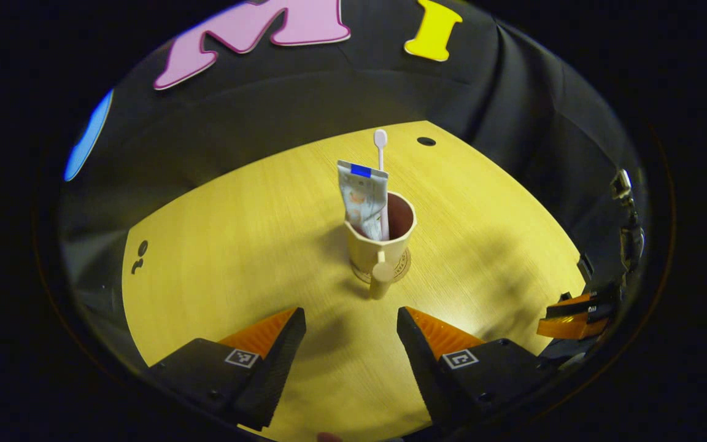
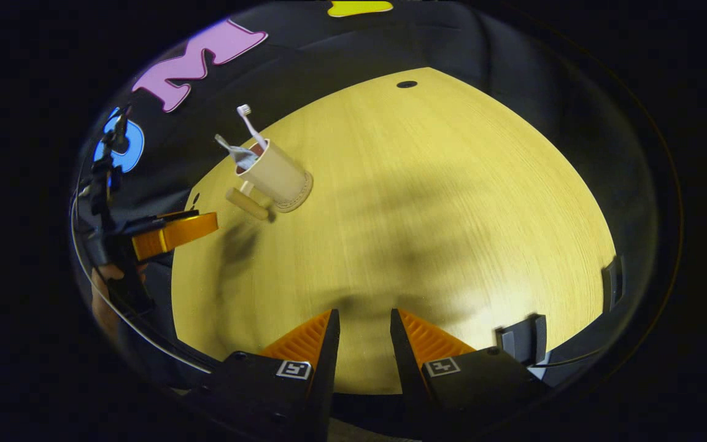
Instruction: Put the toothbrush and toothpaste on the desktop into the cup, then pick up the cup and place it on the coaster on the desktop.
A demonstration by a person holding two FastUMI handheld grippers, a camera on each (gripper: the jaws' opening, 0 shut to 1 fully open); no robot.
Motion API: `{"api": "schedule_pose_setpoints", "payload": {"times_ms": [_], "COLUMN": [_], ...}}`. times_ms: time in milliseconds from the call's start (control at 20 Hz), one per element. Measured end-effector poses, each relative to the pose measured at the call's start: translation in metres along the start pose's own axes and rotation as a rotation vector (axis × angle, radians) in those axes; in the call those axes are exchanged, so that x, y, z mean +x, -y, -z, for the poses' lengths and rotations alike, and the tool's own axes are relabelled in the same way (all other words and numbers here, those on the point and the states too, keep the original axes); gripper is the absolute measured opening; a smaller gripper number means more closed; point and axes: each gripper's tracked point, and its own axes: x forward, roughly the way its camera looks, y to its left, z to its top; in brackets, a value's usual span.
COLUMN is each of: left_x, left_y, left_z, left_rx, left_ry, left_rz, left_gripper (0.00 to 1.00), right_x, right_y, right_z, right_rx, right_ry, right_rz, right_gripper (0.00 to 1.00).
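Note:
A beige cup (image 1: pixel 384 245) with a side handle stands upright on a round coaster (image 1: pixel 404 269) in the middle of the yellow wooden table. A toothpaste tube (image 1: pixel 363 196) and a white toothbrush (image 1: pixel 380 144) stick up out of it. My left gripper (image 1: pixel 351 316) is open, a short way in front of the cup and apart from it, with nothing between its fingers. In the right gripper view the cup (image 2: pixel 277 175) sits far off at the upper left on the coaster (image 2: pixel 304 193), with the left gripper (image 2: pixel 175 233) near it. My right gripper (image 2: pixel 364 319) is open by a narrow gap and holds nothing.
The table (image 1: pixel 237 245) has a small dark hole (image 1: pixel 426 141) near its far edge. Black clips (image 2: pixel 522 337) sit at the near right edge. The right gripper (image 1: pixel 574 316) shows at the table's right side. A hand (image 2: pixel 105 307) holds the left gripper.

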Motion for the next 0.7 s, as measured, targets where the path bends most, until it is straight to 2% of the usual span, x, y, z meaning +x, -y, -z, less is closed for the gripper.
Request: {"api": "schedule_pose_setpoints", "payload": {"times_ms": [350,700], "left_x": [-0.065,-0.088], "left_y": [-0.02,-0.037], "left_z": [0.068,0.131], "left_rx": [-0.174,-0.325], "left_ry": [0.046,0.053], "left_rz": [-0.024,-0.068], "left_gripper": [0.92,0.93], "right_x": [0.002,0.002], "right_y": [-0.035,-0.069], "right_z": [0.005,0.013], "right_rx": [-0.085,-0.157], "right_ry": [-0.029,-0.047], "right_rz": [-0.017,-0.04], "right_gripper": [0.52,0.52]}}
